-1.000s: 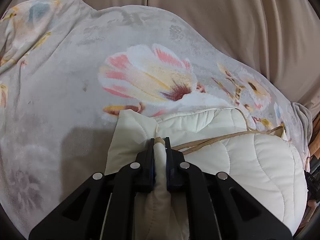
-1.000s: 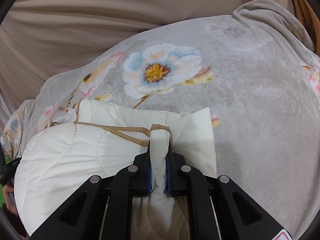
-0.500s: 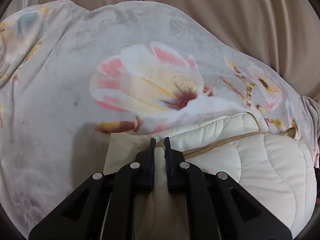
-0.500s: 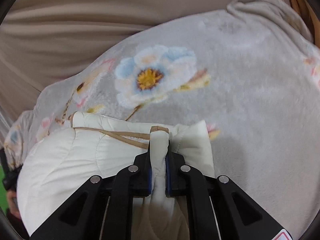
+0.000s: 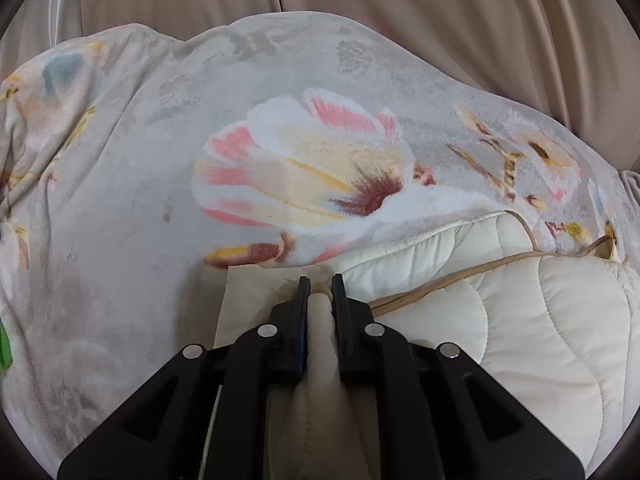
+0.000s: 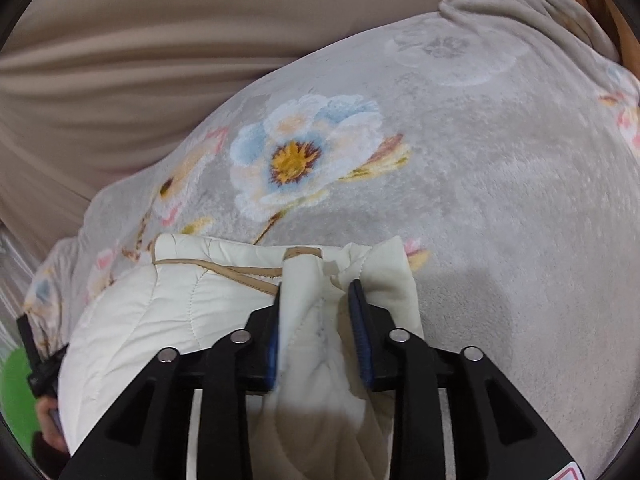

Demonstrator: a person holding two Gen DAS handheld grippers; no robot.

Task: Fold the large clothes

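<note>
A cream quilted garment with tan piping lies folded on a grey floral blanket. My left gripper is shut on the garment's left corner, low over the blanket. In the right wrist view the same garment fills the lower left. My right gripper has its jaws spread apart, with the garment's right corner loose between them. The blanket lies beyond it.
Beige curtain or upholstery rises behind the blanket, also in the right wrist view. A green object and a dark strap show at the far left edge. The blanket's folded edge bunches at upper right.
My right gripper has opened and released the garment's corner. The left gripper stays shut on its corner. Both grippers have lowered the garment's edge toward the blanket.
</note>
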